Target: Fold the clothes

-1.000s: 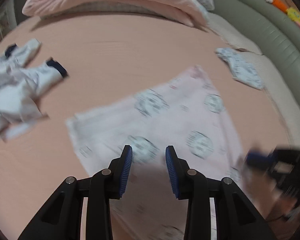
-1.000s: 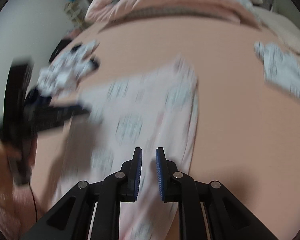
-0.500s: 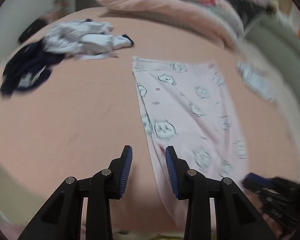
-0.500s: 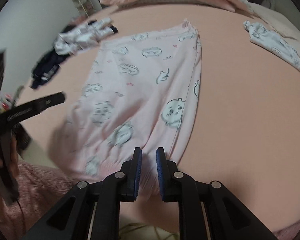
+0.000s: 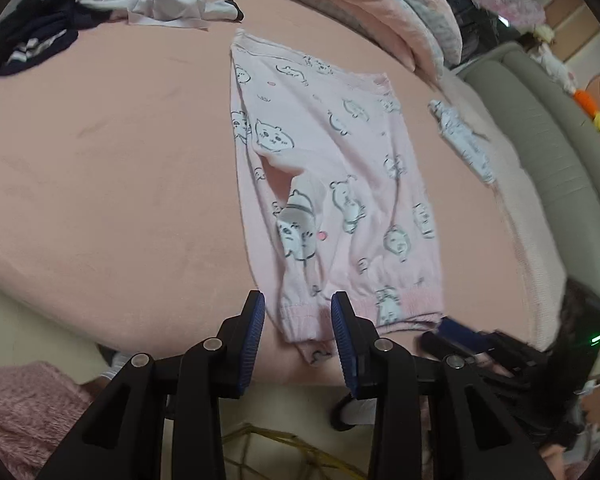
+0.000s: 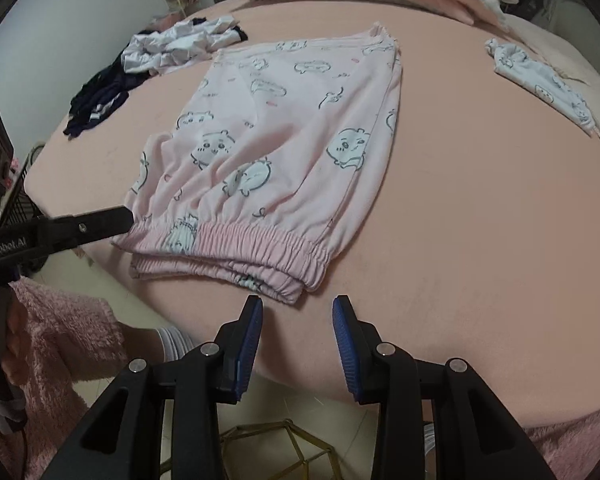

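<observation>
Both grippers moved back to bed's near edge. Pink pyjama trousers (image 6: 284, 140): flat mid-frame, long axis running away, waistband nearest. Left gripper (image 5: 298, 336) unclenched, empty; right gripper (image 6: 298, 338) opening, empty.

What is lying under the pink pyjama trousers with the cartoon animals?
The pink pyjama trousers lie flat on the salmon-pink bed sheet, folded so that more elastic cuffs show beneath. Whether anything else is under them cannot be seen.
</observation>
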Demonstrator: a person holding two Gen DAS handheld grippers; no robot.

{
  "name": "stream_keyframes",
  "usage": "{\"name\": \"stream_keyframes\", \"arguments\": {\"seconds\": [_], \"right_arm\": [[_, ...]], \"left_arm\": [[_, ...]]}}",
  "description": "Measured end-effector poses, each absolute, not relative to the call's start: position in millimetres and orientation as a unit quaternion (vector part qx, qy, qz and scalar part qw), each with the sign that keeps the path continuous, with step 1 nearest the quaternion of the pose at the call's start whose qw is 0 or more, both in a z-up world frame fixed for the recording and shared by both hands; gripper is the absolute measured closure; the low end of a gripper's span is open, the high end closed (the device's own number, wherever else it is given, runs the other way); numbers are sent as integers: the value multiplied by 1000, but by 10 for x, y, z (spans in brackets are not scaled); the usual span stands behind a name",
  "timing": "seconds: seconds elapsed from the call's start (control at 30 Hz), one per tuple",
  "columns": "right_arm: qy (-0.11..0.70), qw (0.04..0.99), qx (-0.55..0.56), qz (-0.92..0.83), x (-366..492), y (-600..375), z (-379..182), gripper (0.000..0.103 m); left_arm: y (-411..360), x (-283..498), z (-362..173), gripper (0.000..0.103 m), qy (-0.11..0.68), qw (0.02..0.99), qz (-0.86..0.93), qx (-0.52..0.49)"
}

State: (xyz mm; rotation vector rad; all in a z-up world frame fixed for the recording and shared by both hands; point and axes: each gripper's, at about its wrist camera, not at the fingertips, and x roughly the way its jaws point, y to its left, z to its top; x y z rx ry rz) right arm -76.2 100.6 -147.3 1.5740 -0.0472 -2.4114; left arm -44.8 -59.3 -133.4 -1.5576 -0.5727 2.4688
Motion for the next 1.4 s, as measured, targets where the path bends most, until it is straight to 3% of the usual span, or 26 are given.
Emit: {"name": "stream_keyframes", "arguments": {"seconds": [0.07,0.13,0.57,0.6,0.63,0.73,0.83,1.17,1.4], "right_arm": [[-22,128,539,-833,-769,1025,-1460,67],[-20,128,537,-833,-780,1020,-1471,67],[-7,125,516,-847,-836,924,-1493,68],[-2,127,518,-846,-832,908,-1507,68],[2,129,520,-844,-828,892,-1522,70],[6,129,512,-849,-815,889,-1488,86],[-32,129,503,-854,-800,997,-1422,91],[-120,121,476,-862,-716,1233,-1361,92],[-75,104,535,-835,-766,1174,-1578,92]], "left_arm": [[-565,-456,-1384,72,-190,87,824,-526],[-550,-458,-1418,82,-204,100,819,-527],[-569,-454,-1439,82,-223,109,819,-517],[-569,-455,-1452,83,-224,112,819,-516],[-570,-450,-1446,94,-227,110,821,-512],[-547,-421,-1362,94,-216,108,834,-496],[-496,-369,-1245,94,-200,112,845,-484],[-410,-350,-1318,94,-193,125,827,-514],[-541,-389,-1428,90,-223,114,800,-545]]}}
